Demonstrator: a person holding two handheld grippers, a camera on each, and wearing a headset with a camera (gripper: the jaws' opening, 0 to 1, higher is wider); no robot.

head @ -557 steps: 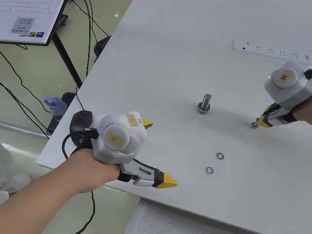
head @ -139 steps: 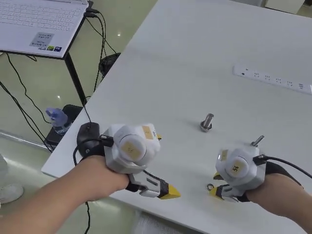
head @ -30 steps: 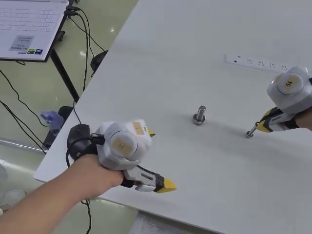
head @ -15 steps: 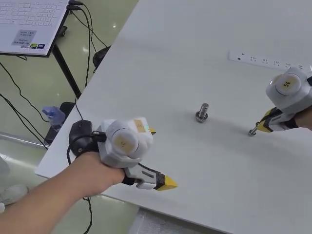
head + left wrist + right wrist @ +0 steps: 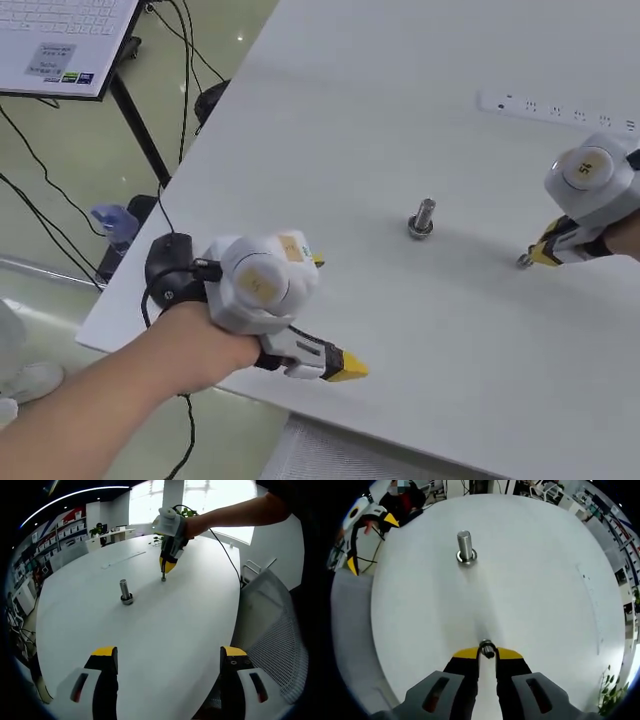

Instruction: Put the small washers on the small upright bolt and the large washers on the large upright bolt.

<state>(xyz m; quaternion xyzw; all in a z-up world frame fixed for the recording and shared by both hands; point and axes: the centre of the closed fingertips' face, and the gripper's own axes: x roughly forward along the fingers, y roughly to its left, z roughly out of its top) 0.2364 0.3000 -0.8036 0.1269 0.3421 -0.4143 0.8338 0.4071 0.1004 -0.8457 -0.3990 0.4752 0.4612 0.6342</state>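
Observation:
The large upright bolt [image 5: 421,218] stands mid-table with washers around its base; it is also in the left gripper view [image 5: 125,591] and the right gripper view [image 5: 465,546]. The small upright bolt [image 5: 523,261] stands to its right. My right gripper [image 5: 536,257] is down at that bolt's top, its yellow tips nearly together on a small washer [image 5: 487,649] over the bolt. In the left gripper view the right gripper [image 5: 168,566] hangs over the small bolt [image 5: 163,576]. My left gripper [image 5: 332,315] rests open near the front edge, holding nothing [image 5: 169,652].
A white power strip [image 5: 555,110] lies along the table's far right. A laptop [image 5: 60,40] sits on a stand left of the table, with cables and a black device [image 5: 170,270] at the table's left edge. A mesh chair [image 5: 272,625] stands by the table.
The picture shifts a little with the head. My right gripper stays at the small bolt, and the bolt now looks more upright. The left gripper holds its place, open.

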